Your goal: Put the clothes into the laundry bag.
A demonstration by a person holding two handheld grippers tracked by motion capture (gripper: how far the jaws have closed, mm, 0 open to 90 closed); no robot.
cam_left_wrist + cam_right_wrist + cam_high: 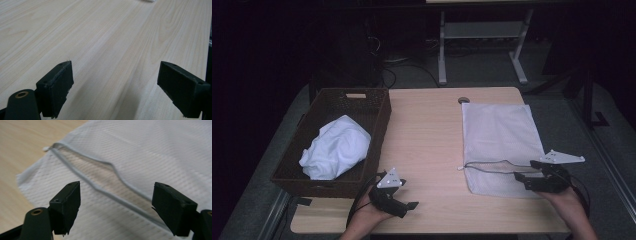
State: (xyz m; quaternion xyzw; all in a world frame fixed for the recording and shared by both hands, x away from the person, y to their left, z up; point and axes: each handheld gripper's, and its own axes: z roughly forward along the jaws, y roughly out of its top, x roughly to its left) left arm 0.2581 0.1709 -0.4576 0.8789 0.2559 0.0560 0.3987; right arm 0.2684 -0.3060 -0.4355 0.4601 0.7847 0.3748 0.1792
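A white mesh laundry bag (499, 140) lies flat on the right half of the wooden table (427, 130), its zipper (492, 165) partly undone near the front edge. In the right gripper view the mesh bag (150, 152) and its gaping zipper (105, 185) lie just ahead of the jaws. My right gripper (523, 179) hovers at the bag's front right corner, open with nothing between its pads. A crumpled white cloth (337, 147) rests in the dark wicker basket (377, 130) on the left. My left gripper (404, 206) rests open near the table's front edge, over bare wood (112, 45).
The basket takes up the left side of the table. A small round cable hole (463, 100) sits at the table's far edge. A white desk frame (482, 40) stands on the floor beyond. Bare wood runs between basket and bag.
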